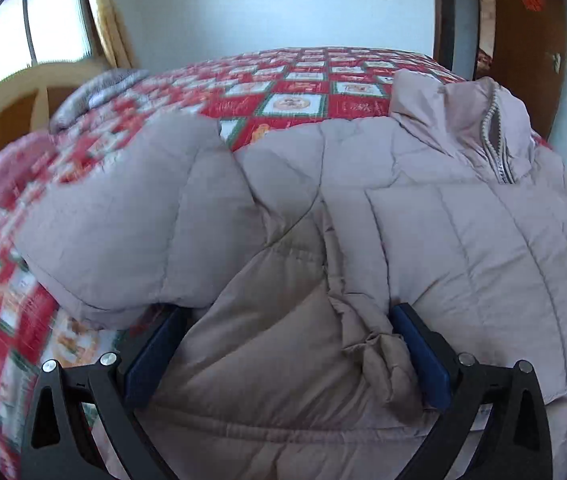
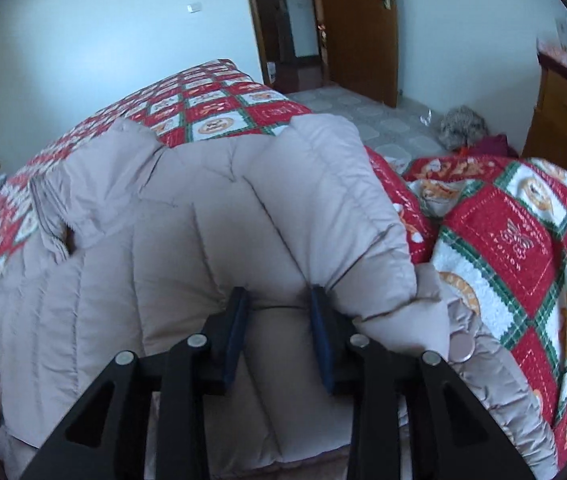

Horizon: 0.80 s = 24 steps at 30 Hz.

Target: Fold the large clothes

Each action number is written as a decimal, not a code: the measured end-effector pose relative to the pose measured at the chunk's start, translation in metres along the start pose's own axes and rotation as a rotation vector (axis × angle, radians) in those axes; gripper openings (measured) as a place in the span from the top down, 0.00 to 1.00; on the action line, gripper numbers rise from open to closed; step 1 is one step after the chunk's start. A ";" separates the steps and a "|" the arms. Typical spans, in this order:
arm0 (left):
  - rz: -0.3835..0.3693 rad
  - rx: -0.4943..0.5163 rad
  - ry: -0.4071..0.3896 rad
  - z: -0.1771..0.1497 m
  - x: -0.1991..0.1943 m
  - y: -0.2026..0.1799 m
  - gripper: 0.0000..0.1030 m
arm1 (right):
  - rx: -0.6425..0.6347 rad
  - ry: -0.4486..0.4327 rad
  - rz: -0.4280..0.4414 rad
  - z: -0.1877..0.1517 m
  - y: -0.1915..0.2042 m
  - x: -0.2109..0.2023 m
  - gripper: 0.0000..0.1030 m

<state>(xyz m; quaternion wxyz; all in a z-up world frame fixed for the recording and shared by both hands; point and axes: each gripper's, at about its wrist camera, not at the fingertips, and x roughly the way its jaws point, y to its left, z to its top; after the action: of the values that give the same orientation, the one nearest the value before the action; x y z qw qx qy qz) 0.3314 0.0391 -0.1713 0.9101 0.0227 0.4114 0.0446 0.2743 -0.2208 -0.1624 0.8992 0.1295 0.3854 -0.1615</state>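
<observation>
A pale mauve-grey puffer jacket (image 1: 423, 200) lies spread on the bed, its collar and zip (image 1: 495, 136) at the far right. One sleeve (image 1: 131, 216) is folded across at the left. My left gripper (image 1: 287, 310) stands wide open low over the jacket, with a crumpled ridge of fabric between its blue pads (image 1: 423, 356). In the right wrist view the same jacket (image 2: 123, 264) fills the middle. My right gripper (image 2: 277, 294) is open at the folded sleeve (image 2: 343, 208), puffy fabric bulging between its pads (image 2: 235, 332) and not pinched.
A red, green and white patchwork quilt (image 1: 295, 96) covers the bed and bunches up at the right (image 2: 523, 240). A window (image 1: 23, 40) and wooden frame are at the left, a brown door (image 2: 359, 28), tiled floor and a wooden dresser (image 2: 563, 120) at the right.
</observation>
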 end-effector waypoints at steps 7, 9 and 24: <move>-0.090 -0.083 -0.017 0.004 -0.015 0.028 0.01 | -0.041 -0.015 -0.014 -0.003 0.004 0.001 0.46; -0.107 -0.187 -0.087 0.006 -0.038 0.061 0.01 | -0.031 -0.018 0.010 -0.003 0.001 0.000 0.42; 0.143 -0.831 -0.076 0.024 0.034 0.346 0.11 | -0.084 -0.016 -0.006 -0.004 0.012 0.006 0.26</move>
<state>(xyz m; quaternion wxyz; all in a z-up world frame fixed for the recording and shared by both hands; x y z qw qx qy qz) 0.3495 0.3868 -0.1538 0.8510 -0.3162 0.3219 0.2686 0.2805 -0.2092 -0.1684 0.9064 0.0890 0.3851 -0.1490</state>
